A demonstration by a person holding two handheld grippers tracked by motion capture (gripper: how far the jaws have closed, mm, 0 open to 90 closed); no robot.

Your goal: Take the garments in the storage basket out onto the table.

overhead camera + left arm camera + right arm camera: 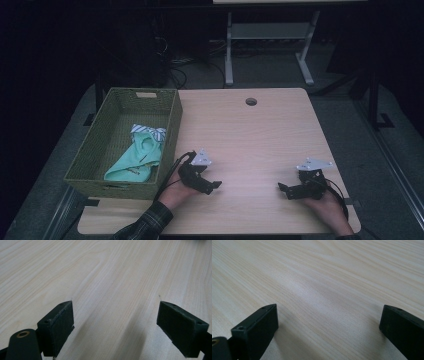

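Jaws on both grippers stand wide apart w/ nothing between, bare table (250, 140) wood beneath. Left gripper (212, 186) and right gripper (283, 189) rest low near front edge, tips facing each other. Nearest item: mint-green garment (136, 160) in woven basket (172, 130), at table's left end, just beside left gripper, behind its tips. Garment long axis runs front-to-back approx. Left hand is clearly nearer; right is well apart.

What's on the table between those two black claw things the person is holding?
Nothing. In the high view, the stretch of table between the left gripper and the right gripper is bare wood. Both gripper views show bare wood between their open jaws too.
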